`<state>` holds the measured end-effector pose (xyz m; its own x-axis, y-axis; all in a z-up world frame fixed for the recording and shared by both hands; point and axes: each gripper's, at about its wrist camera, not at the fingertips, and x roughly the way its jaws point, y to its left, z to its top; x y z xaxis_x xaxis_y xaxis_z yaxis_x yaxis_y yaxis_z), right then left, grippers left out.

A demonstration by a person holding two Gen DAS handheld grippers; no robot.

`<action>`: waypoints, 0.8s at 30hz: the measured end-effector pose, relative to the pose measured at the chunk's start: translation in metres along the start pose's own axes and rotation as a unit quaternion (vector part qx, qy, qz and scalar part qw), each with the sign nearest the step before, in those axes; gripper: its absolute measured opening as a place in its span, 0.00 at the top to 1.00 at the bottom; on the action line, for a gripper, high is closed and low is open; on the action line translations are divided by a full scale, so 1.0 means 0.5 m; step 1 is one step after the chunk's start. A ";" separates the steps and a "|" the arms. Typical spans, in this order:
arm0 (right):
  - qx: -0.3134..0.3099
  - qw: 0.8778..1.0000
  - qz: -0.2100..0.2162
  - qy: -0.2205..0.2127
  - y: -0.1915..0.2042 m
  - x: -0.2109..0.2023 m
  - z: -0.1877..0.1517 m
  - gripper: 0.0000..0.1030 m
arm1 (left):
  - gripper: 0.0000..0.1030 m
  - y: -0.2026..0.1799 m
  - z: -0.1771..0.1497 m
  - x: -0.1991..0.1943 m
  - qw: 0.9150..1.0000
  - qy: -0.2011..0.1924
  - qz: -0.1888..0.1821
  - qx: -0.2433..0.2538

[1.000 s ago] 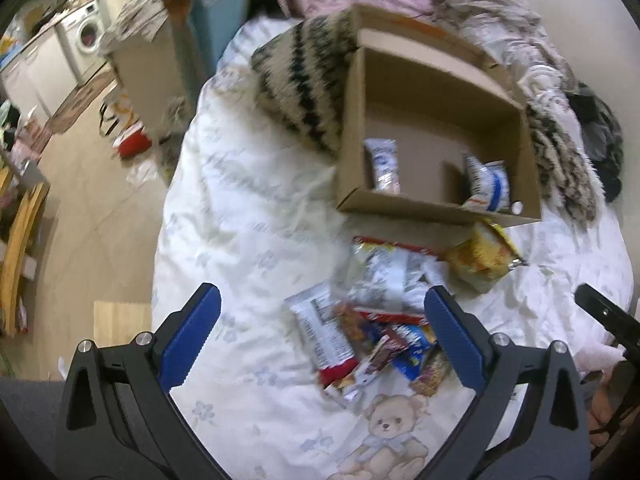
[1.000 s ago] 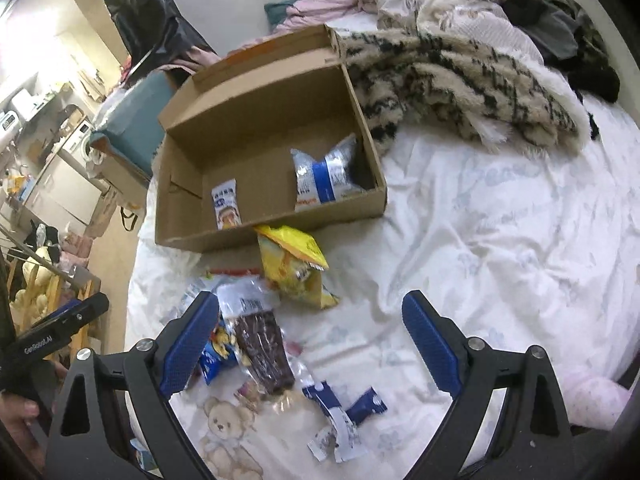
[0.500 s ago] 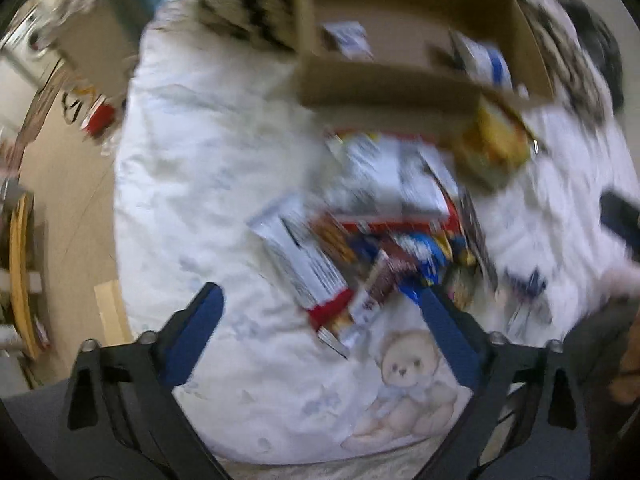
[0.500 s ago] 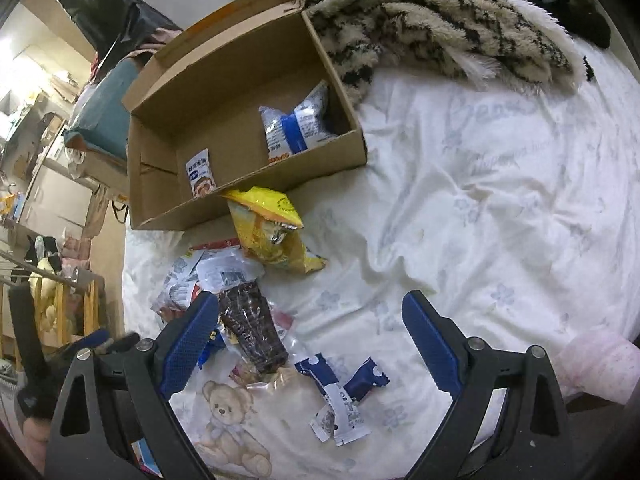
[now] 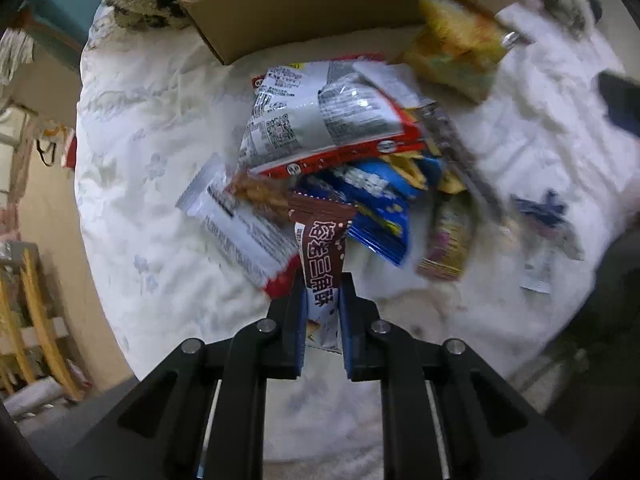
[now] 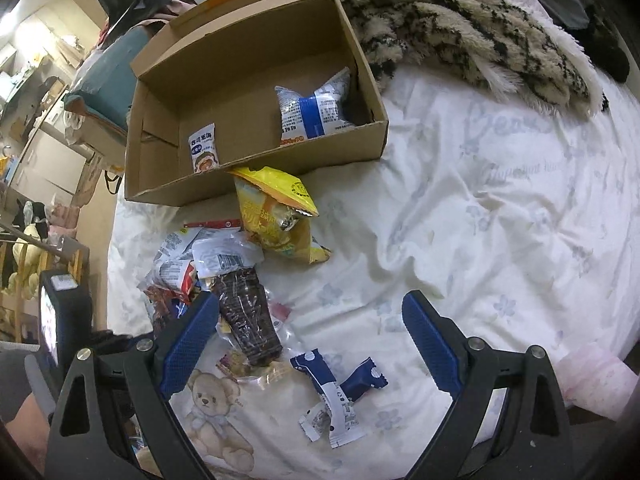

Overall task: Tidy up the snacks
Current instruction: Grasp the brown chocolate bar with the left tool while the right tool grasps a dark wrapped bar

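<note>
The left gripper (image 5: 323,300) has its jaws pinching the brown-and-white snack packet (image 5: 323,256) at the pile's near edge, probably for the open cardboard box (image 6: 256,80); the right gripper (image 6: 310,336) waits, jaws spread.

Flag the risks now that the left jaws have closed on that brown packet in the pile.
1. The brown snack packet is pinched only at its lower end by the left gripper; it could slip or swing on lifting.
2. Its upper end lies tucked among the red-edged bag and blue packet, so lifting may drag neighbours.
3. The yellow bag leans at the cardboard box, partly blocking the drop-off.
</note>
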<state>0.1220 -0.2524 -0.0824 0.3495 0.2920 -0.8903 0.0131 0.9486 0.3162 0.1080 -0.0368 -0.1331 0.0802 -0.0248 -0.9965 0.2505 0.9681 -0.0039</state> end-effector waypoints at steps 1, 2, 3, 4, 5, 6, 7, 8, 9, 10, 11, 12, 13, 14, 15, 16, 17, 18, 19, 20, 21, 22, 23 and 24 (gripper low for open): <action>0.002 1.000 0.003 0.003 -0.002 0.001 0.000 0.07 | 0.89 0.002 -0.007 -0.016 1.000 -0.006 -0.011 -0.006; 0.003 1.000 0.006 0.006 -0.002 0.002 -0.001 0.07 | 0.89 0.008 -0.013 -0.032 1.000 -0.014 -0.021 -0.014; 0.004 1.000 0.010 0.011 -0.003 0.004 -0.003 0.07 | 0.89 0.020 -0.016 -0.047 0.999 -0.022 -0.029 -0.027; 0.005 1.000 0.013 0.015 -0.002 0.006 -0.003 0.07 | 0.89 0.031 -0.017 -0.057 0.998 -0.028 -0.037 -0.043; 0.004 1.000 0.018 0.021 0.000 0.011 -0.005 0.07 | 0.89 0.047 -0.018 -0.064 0.996 -0.033 -0.044 -0.068; 0.000 0.999 0.019 0.029 0.005 0.017 -0.006 0.07 | 0.89 0.058 -0.018 -0.069 0.995 -0.037 -0.048 -0.084; -0.005 0.999 0.017 0.034 0.011 0.022 -0.008 0.07 | 0.89 0.072 -0.015 -0.071 0.993 -0.042 -0.049 -0.101; -0.015 0.999 0.016 0.041 0.021 0.032 -0.010 0.07 | 0.89 0.081 -0.012 -0.075 0.991 -0.050 -0.048 -0.115; -0.023 0.998 0.018 0.049 0.029 0.040 -0.012 0.07 | 0.89 0.088 -0.006 -0.080 0.990 -0.056 -0.045 -0.123; -0.029 0.998 0.020 0.058 0.038 0.053 -0.014 0.07 | 0.89 0.089 -0.007 -0.085 0.989 -0.063 -0.045 -0.127; -0.040 0.997 0.019 0.070 0.050 0.068 -0.016 0.07 | 0.89 0.091 -0.002 -0.090 0.988 -0.070 -0.042 -0.129; -0.057 0.995 0.016 0.083 0.066 0.086 -0.020 0.07 | 0.89 0.090 0.005 -0.094 0.988 -0.075 -0.040 -0.128; -0.074 0.993 0.013 0.095 0.079 0.099 -0.024 0.08 | 0.89 0.086 0.011 -0.095 0.988 -0.078 -0.039 -0.126; -0.089 0.991 0.010 0.103 0.090 0.110 -0.029 0.08 | 0.89 0.084 0.012 -0.096 0.988 -0.080 -0.039 -0.123; -0.103 0.988 0.009 0.113 0.104 0.126 -0.035 0.08 | 0.89 0.081 0.011 -0.094 0.988 -0.082 -0.040 -0.121; -0.114 0.986 0.010 0.123 0.115 0.141 -0.040 0.08 | 0.89 0.079 0.013 -0.091 0.989 -0.081 -0.041 -0.120; -0.121 0.984 0.011 0.129 0.122 0.152 -0.044 0.09 | 0.89 0.077 0.011 -0.088 0.989 -0.081 -0.041 -0.118; -0.127 0.983 0.010 0.133 0.129 0.163 -0.047 0.10 | 0.89 0.077 0.016 -0.086 0.989 -0.080 -0.040 -0.117; -0.136 0.981 0.005 0.140 0.135 0.178 -0.049 0.13 | 0.89 0.077 0.014 -0.085 0.989 -0.081 -0.039 -0.118; -0.141 0.979 0.000 0.145 0.137 0.189 -0.049 0.17 | 0.89 0.079 0.014 -0.084 0.989 -0.081 -0.037 -0.119; -0.142 0.978 -0.003 0.151 0.137 0.199 -0.050 0.19 | 0.89 0.080 0.014 -0.084 0.989 -0.081 -0.038 -0.122; -0.142 0.977 -0.004 0.160 0.135 0.210 -0.051 0.21 | 0.89 0.084 0.014 -0.084 0.988 -0.081 -0.038 -0.126; -0.140 0.976 -0.001 0.167 0.133 0.217 -0.052 0.26 | 0.89 0.087 0.014 -0.083 0.988 -0.080 -0.038 -0.129; -0.131 0.976 0.005 0.176 0.129 0.222 -0.054 0.29 | 0.89 0.090 0.014 -0.081 0.987 -0.079 -0.039 -0.131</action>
<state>0.1362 -0.1556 -0.1695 0.0044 0.2814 -0.9596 -0.2451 0.9306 0.2718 0.1229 0.0058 -0.0924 0.2245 -0.1212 -0.9669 0.0048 0.9924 -0.1233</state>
